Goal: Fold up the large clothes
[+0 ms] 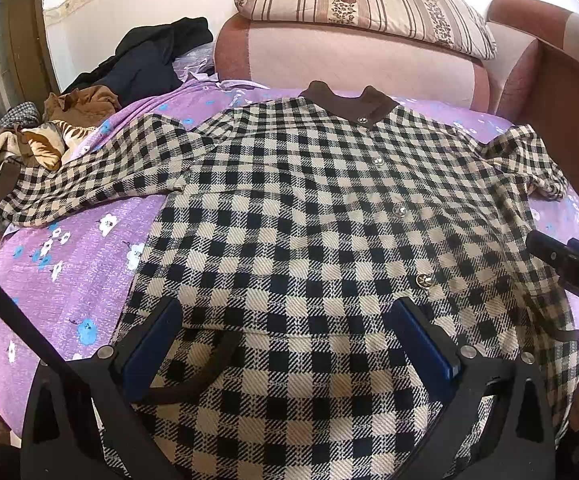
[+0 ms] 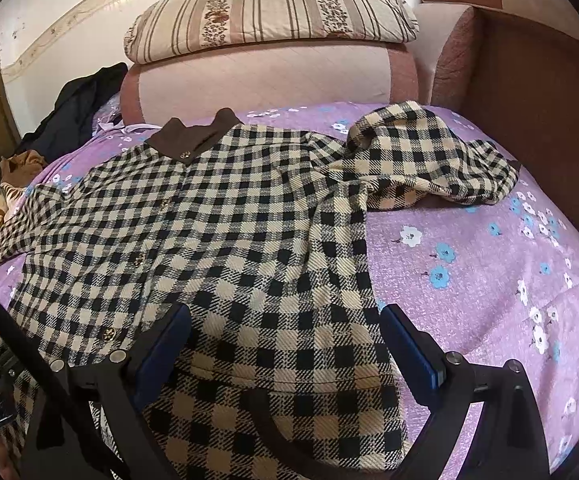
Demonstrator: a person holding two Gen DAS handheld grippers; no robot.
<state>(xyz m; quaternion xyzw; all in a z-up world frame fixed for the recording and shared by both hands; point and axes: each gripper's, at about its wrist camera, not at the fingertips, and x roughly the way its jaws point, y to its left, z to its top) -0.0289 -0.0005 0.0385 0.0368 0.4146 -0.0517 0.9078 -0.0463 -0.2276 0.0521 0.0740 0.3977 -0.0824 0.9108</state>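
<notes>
I'm looking across a bed with a purple flowered bedspread (image 1: 69, 280), a pink headboard (image 1: 349, 60) at its far edge and a striped pillow (image 1: 361, 0) resting on top of that. From the left wrist view, the checked coat (image 1: 309, 220) lies spread face up over the middle of the bedspread, brown collar (image 1: 345, 104) toward the headboard, buttons running down its front, one sleeve stretched out toward the bed's left edge. A heap of dark and brown clothes (image 1: 89, 96) sits at the far left corner. My left gripper (image 1: 289, 340) hangs over the coat's lower front with its fingers wide apart, holding nothing; whether they touch the cloth I cannot tell. Part of the other tool shows at the right edge of this view. From the right wrist view, the coat (image 2: 209, 240) runs from the collar down toward me, and its other sleeve (image 2: 429, 160) lies crumpled near the bed's far right corner. My right gripper (image 2: 285, 340) is over the coat's lower right side, near its hem, fingers spread apart and empty.
</notes>
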